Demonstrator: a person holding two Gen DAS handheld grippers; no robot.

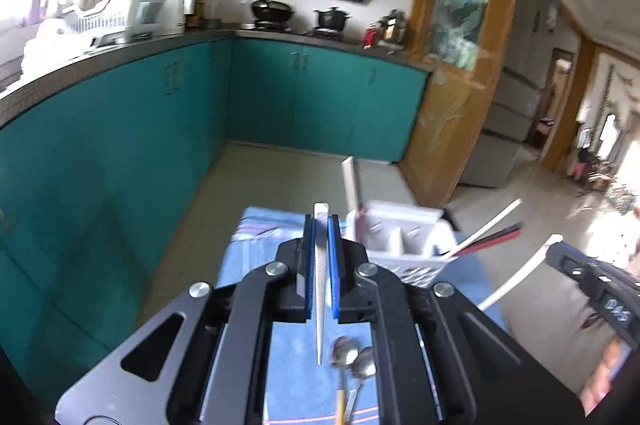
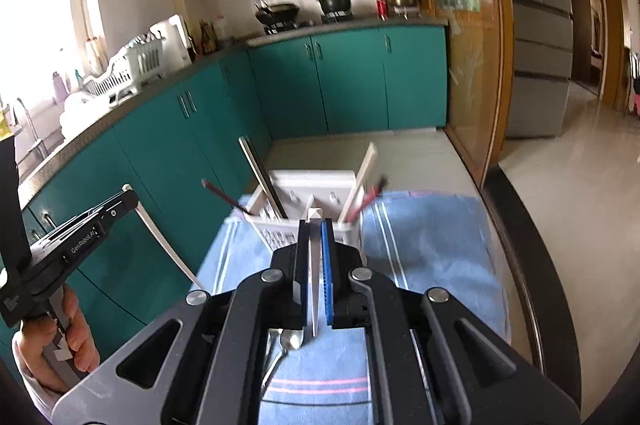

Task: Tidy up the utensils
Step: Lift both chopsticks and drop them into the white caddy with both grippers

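Observation:
My left gripper (image 1: pixel 321 225) is shut on a white chopstick (image 1: pixel 320 289) that runs along its fingers, held above the blue towel (image 1: pixel 256 257). My right gripper (image 2: pixel 316 229) is shut on another white chopstick (image 2: pixel 315 273). A white divided utensil holder (image 2: pixel 312 185) stands at the towel's far end, also in the left wrist view (image 1: pixel 400 237), with red, white and dark chopsticks (image 2: pixel 362 181) leaning in it. Two metal spoons (image 1: pixel 352 357) lie on the towel below the left gripper; they also show in the right wrist view (image 2: pixel 286 341).
The towel (image 2: pixel 432 245) covers a small table in a kitchen. Teal cabinets (image 2: pixel 348 81) and a counter with a white dish rack (image 2: pixel 128 69) stand behind. A wooden glass door frame (image 2: pixel 492 45) is at the right. The other gripper's body (image 2: pixel 76 237) is at the left.

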